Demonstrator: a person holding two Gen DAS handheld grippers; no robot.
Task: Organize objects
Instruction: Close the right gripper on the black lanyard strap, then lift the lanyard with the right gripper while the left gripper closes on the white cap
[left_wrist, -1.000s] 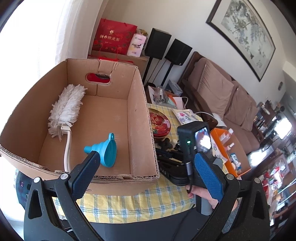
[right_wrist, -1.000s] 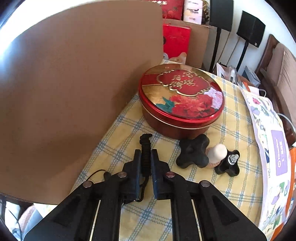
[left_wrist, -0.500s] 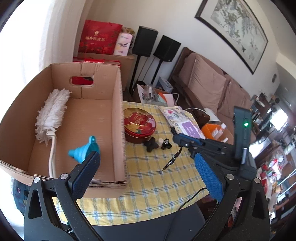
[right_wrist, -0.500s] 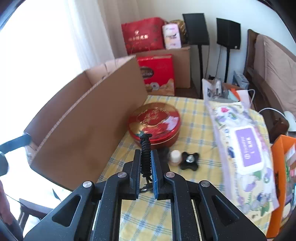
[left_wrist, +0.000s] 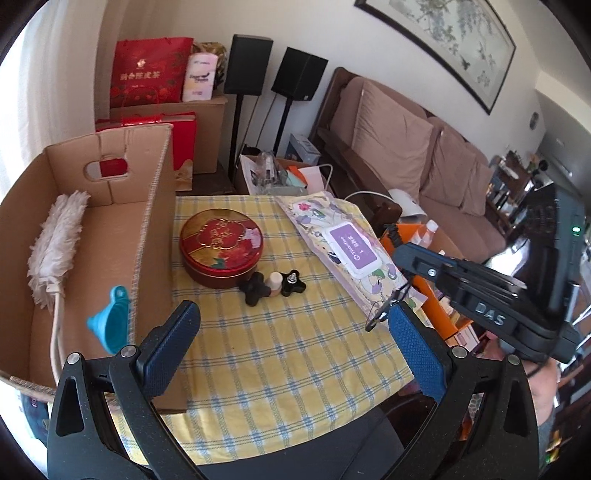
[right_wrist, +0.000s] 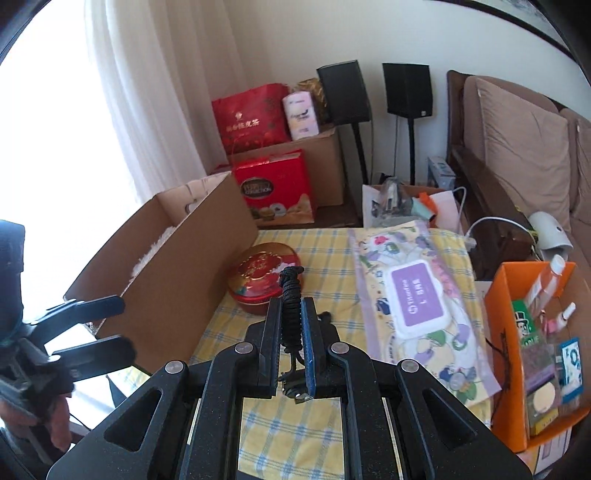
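Your right claw (right_wrist: 291, 325) is clamped tight on the black cord (right_wrist: 291, 295), a knotted lanyard with a metal clip hanging below the pads, and you hold it lifted clear of the bench (right_wrist: 332, 251). In the left view the same cord (left_wrist: 394, 236) pokes out ahead of that claw (left_wrist: 400, 254), with its clip dangling over the edge of the wipes pack (left_wrist: 347, 243).

Ahead and to the left of the right claw stands the box (right_wrist: 177, 266), which I take to be where things go. It already holds the duster (left_wrist: 55, 243) and the blue funnel (left_wrist: 110, 321), so two items look sorted. The cord is the third, in hand but not yet over the box.

Your left claw (left_wrist: 291, 347) stands wide open with nothing between its pads, hovering over the bench just right of the box's (left_wrist: 155, 236) near corner.

Still on the bench beyond the left claw: the red tin (left_wrist: 221, 246) just beside the box wall, the two black knobs (left_wrist: 255, 288) with a small cream cap (left_wrist: 275, 278) between them, touching, and the wipes pack further right. By my reading you are under halfway: carry the cord left over the box wall and release, then the small pieces remain.
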